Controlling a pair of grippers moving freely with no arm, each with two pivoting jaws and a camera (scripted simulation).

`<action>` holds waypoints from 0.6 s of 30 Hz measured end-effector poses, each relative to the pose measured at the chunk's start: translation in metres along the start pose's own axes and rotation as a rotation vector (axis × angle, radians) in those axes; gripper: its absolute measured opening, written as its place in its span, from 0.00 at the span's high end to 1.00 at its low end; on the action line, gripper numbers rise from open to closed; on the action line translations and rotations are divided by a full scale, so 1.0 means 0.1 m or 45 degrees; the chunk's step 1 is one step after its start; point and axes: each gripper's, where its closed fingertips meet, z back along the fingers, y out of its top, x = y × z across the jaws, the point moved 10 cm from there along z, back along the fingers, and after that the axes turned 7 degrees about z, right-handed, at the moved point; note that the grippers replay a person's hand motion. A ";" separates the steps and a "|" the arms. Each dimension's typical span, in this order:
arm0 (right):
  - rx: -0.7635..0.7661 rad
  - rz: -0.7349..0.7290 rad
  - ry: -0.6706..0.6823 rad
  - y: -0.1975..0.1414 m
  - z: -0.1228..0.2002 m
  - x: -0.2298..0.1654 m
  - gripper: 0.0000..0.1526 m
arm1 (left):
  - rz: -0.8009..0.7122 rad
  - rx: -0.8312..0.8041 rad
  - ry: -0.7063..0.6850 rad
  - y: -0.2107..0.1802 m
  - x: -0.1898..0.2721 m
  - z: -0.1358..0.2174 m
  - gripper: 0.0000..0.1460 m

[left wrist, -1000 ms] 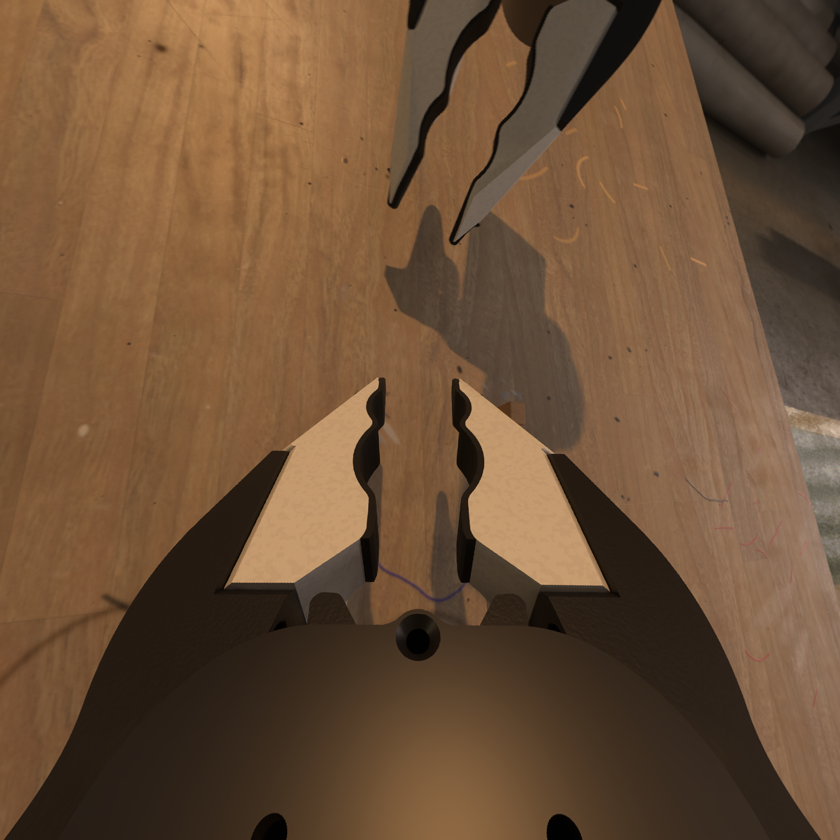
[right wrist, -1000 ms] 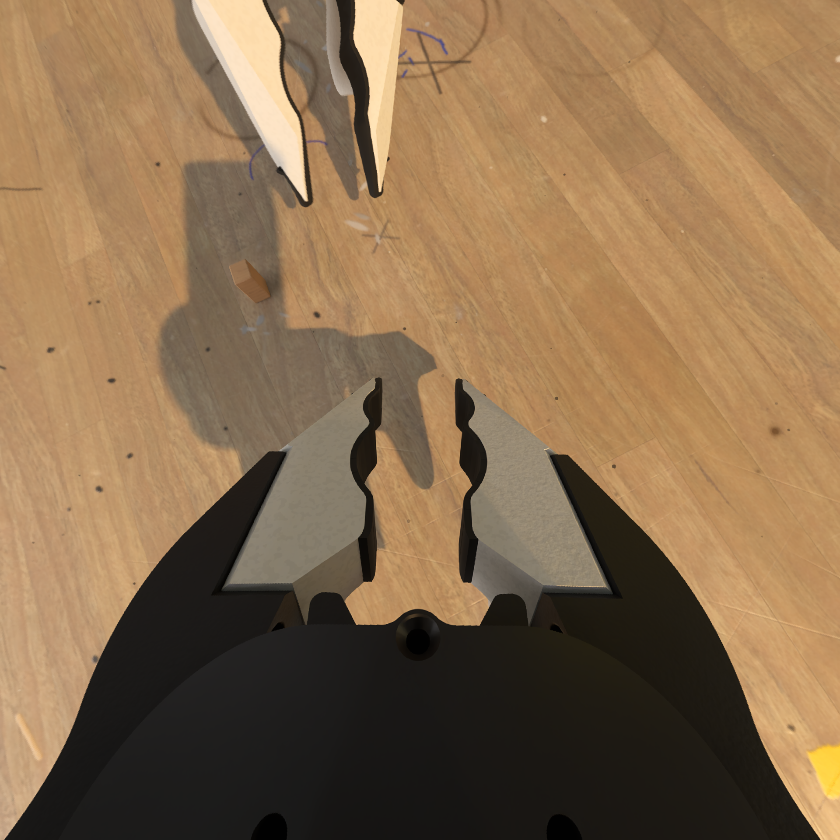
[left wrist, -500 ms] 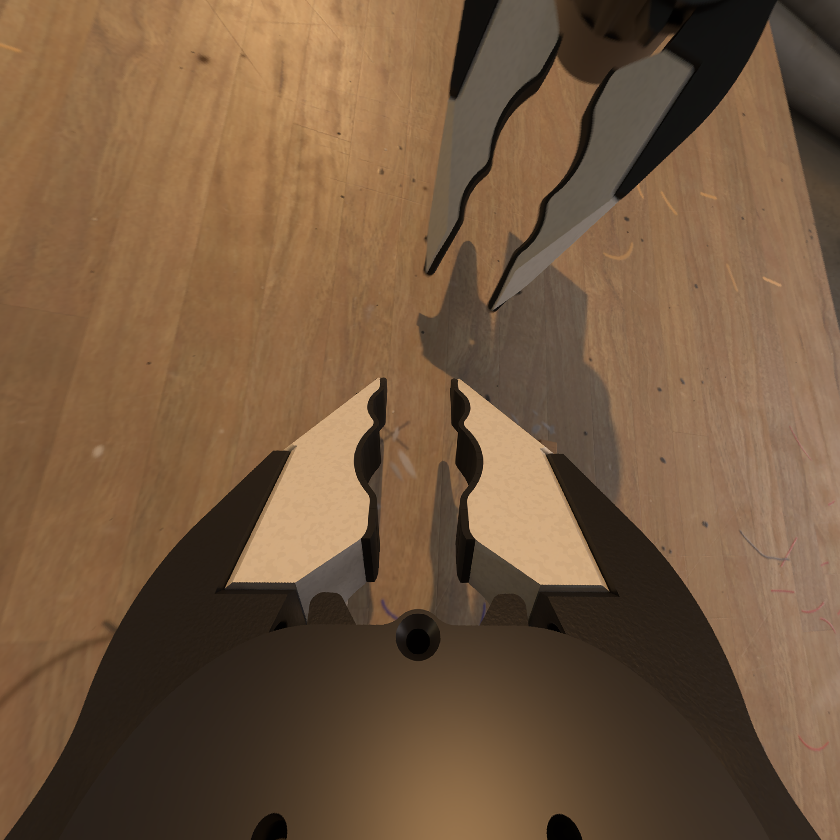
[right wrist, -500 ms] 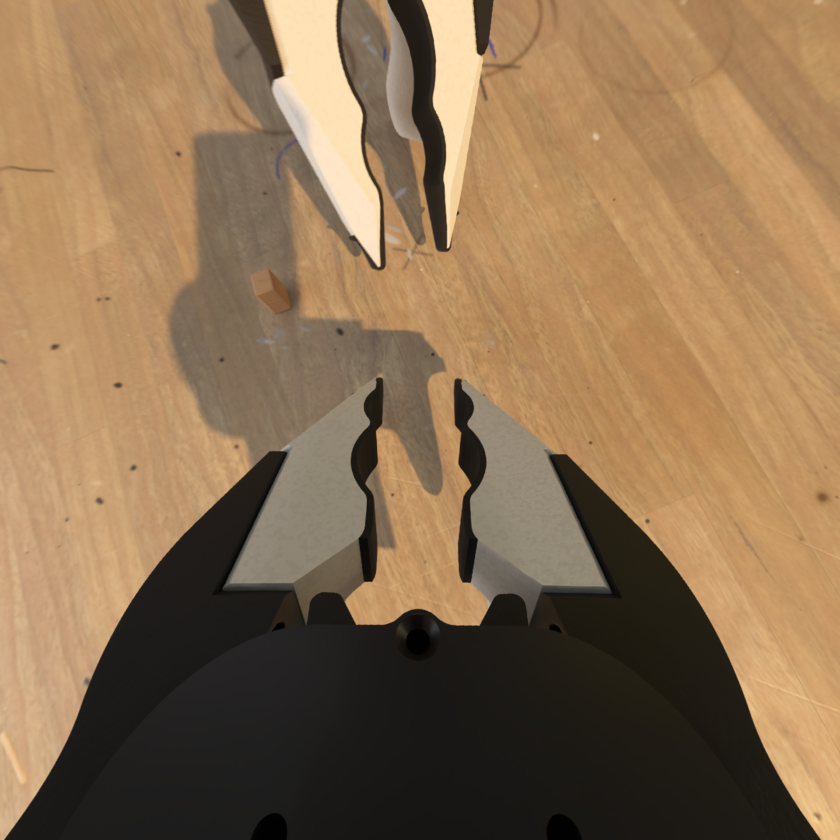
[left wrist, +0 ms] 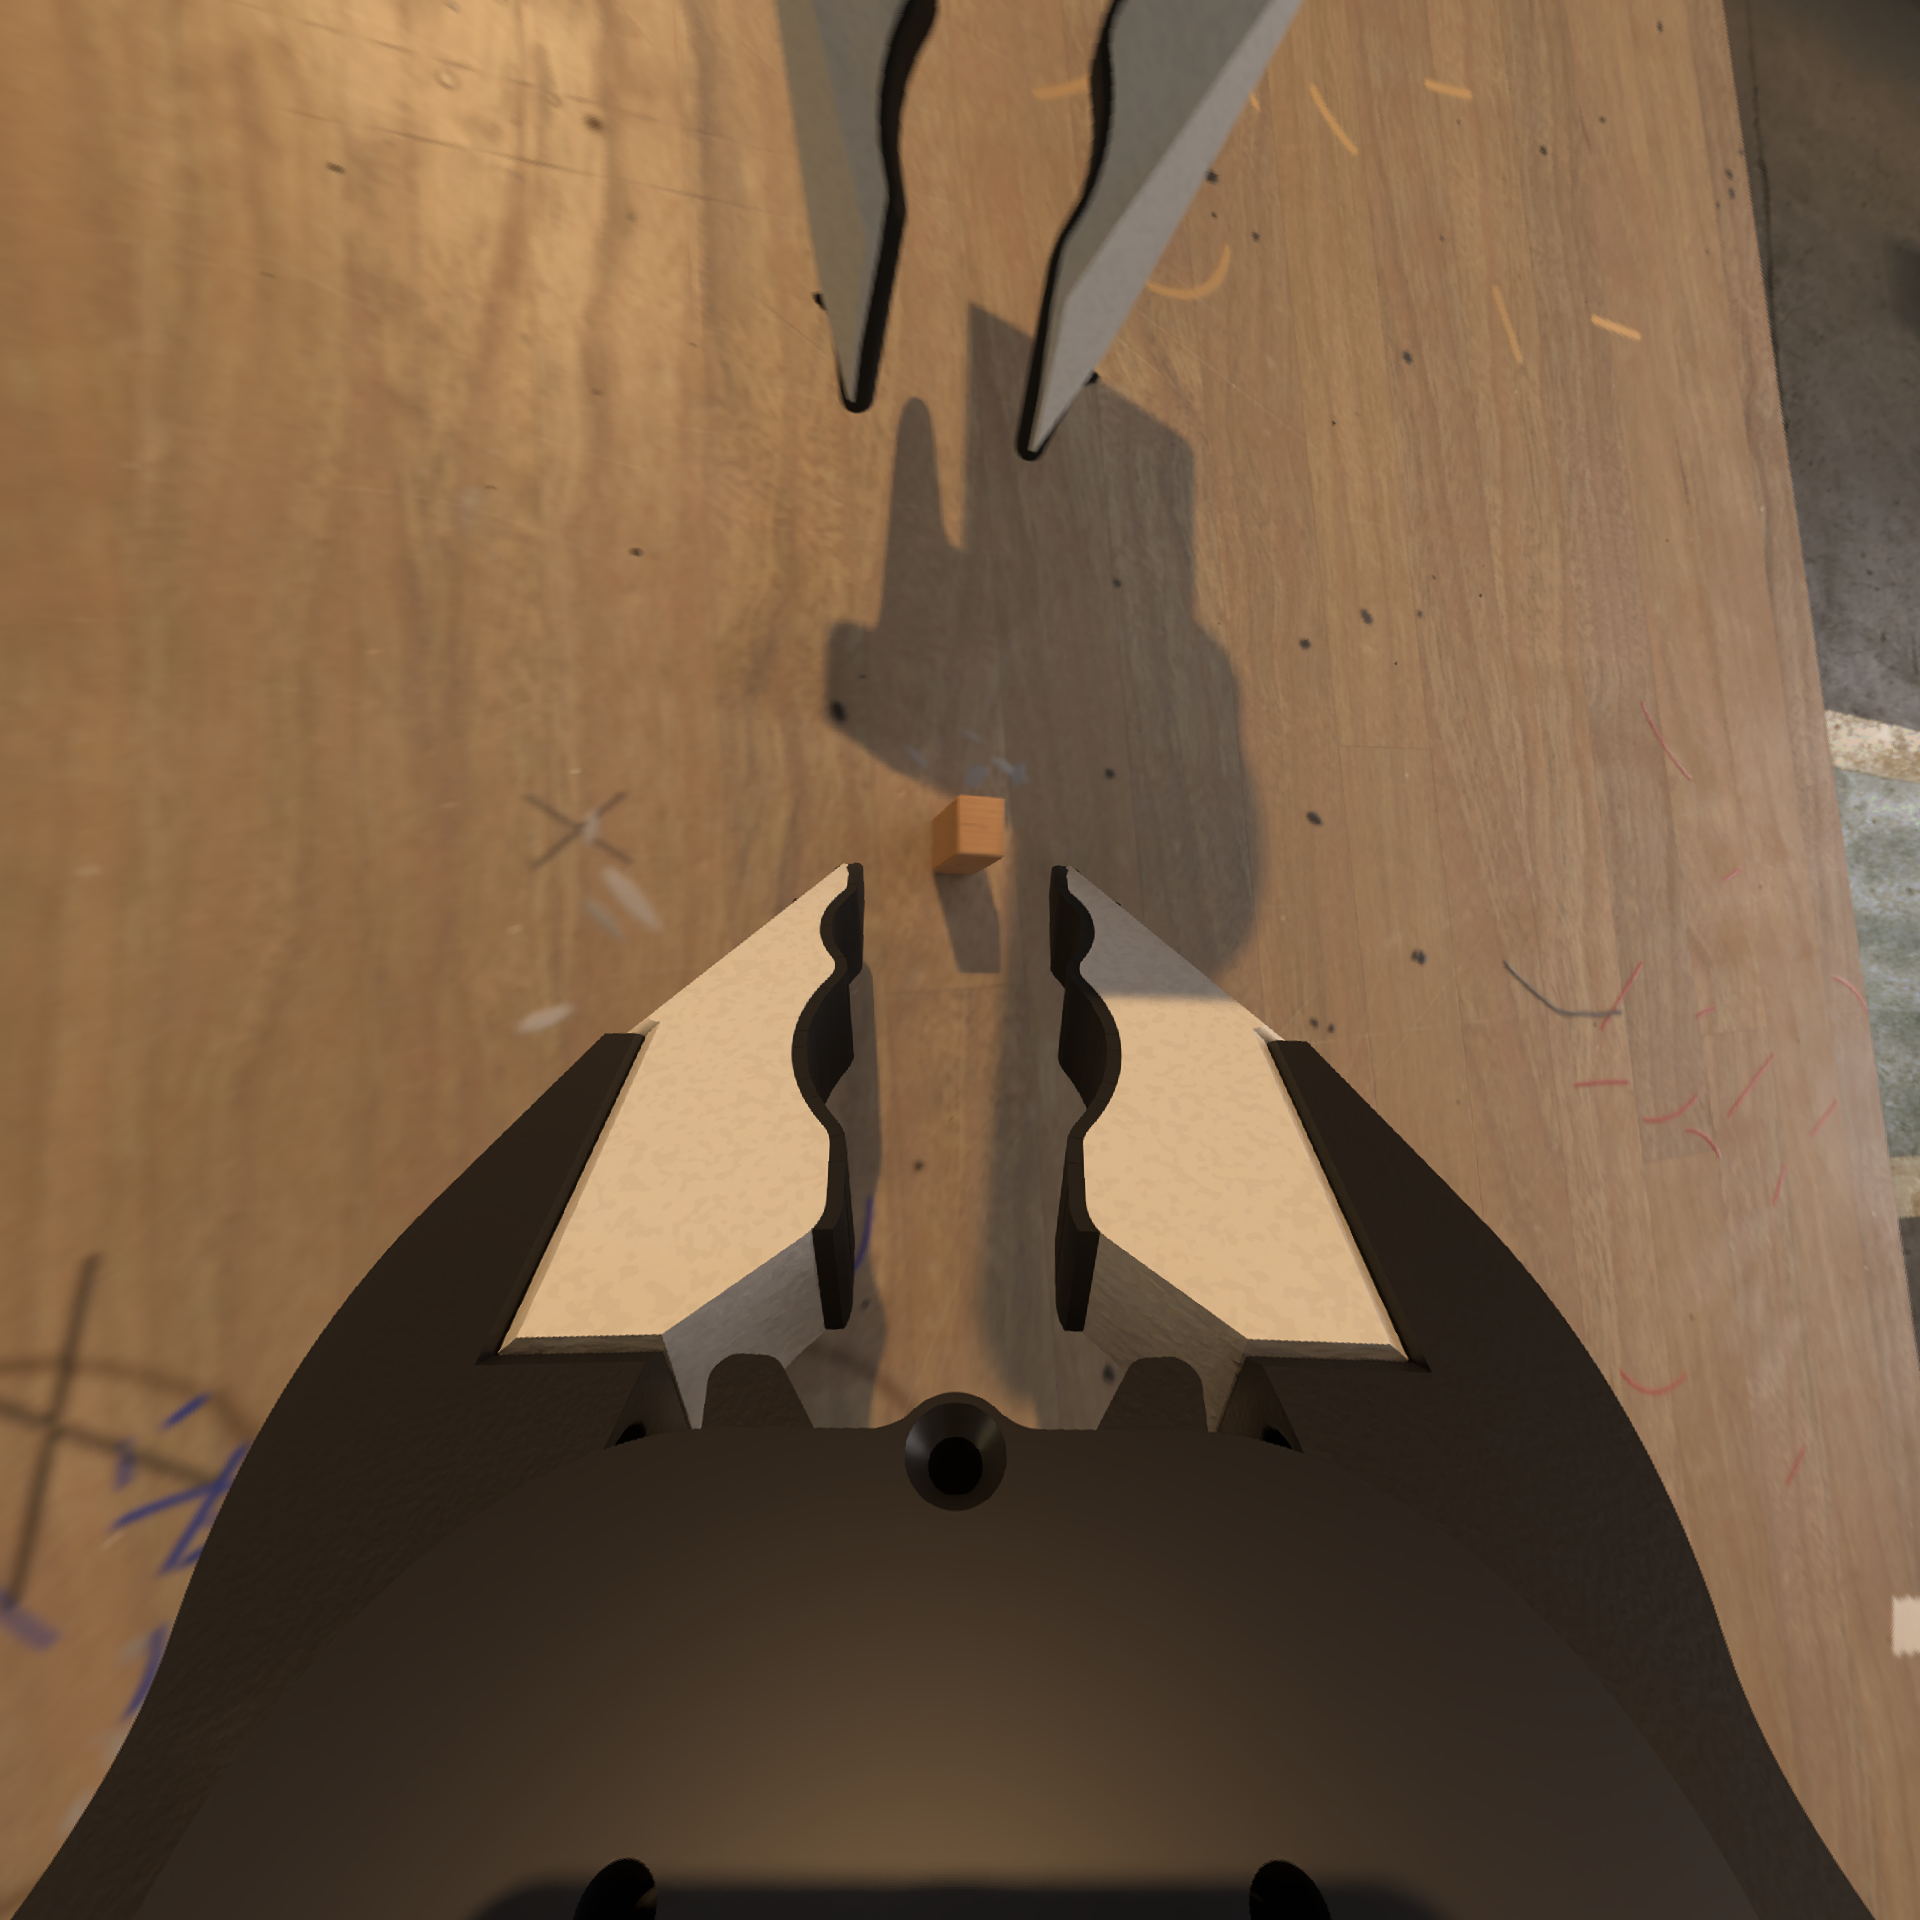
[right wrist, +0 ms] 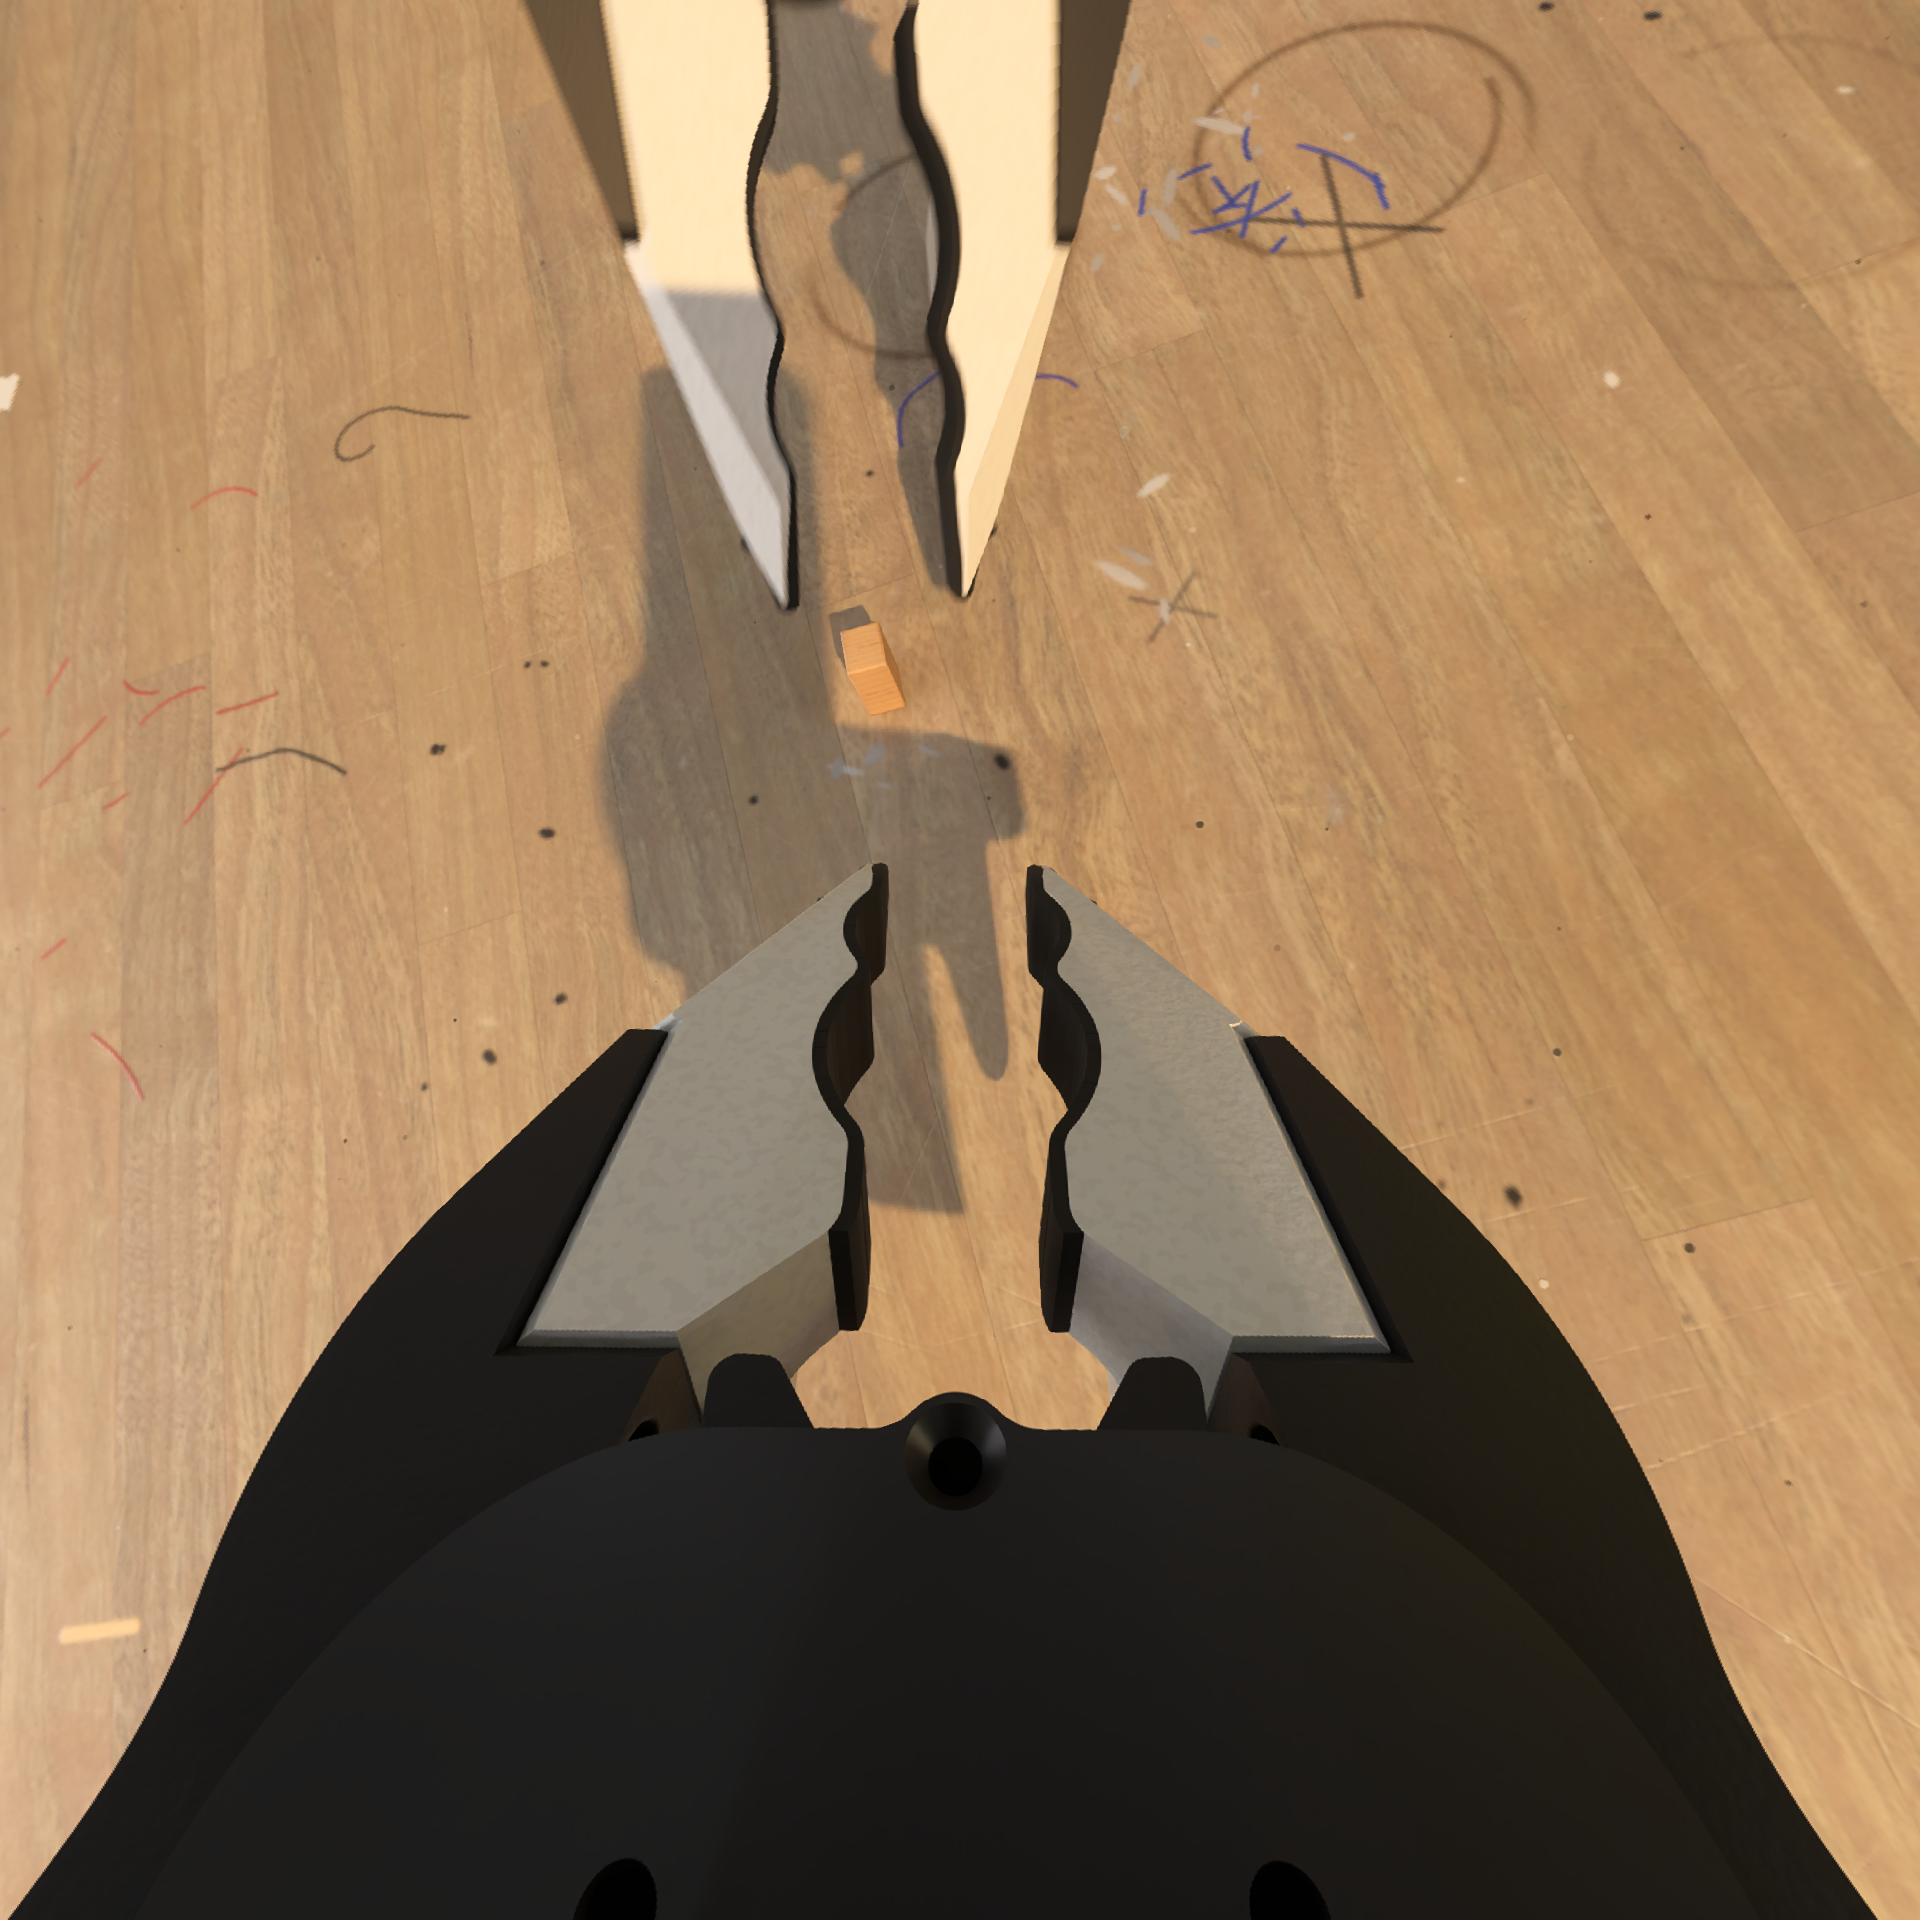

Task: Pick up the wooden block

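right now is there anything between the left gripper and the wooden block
No. In the left wrist view only bare tabletop and the block's shadow lie between the open left gripper and the wooden block, which sits just past the fingertips.

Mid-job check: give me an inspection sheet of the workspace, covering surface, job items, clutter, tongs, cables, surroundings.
Surface: wooden tabletop, speckled, with pen and pencil marks.
Job's things: one small wooden block resting on the tabletop, ungripped.
Clutter: orange shavings and red threads; nothing bulky.
Tongs: left tongs open, the block just ahead of the tips; right tongs open, empty, farther from the block.
Cables: nothing seen.
Surroundings: grey floor past the table edge in the left wrist view.
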 end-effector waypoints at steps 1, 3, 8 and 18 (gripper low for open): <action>0.007 -0.012 0.007 -0.01 0.00 0.01 0.84 | 0.001 0.002 -0.004 -0.02 0.03 -0.07 0.76; 0.020 -0.038 0.002 -0.04 0.01 0.03 0.85 | 0.008 0.030 -0.029 -0.04 0.05 -0.15 0.77; 0.036 -0.057 -0.010 -0.09 0.04 0.05 0.86 | 0.021 0.085 -0.005 -0.05 0.04 -0.22 0.94; 0.226 -0.150 -0.181 -0.01 0.16 0.16 0.84 | 0.092 0.330 0.242 0.00 -0.03 0.01 0.94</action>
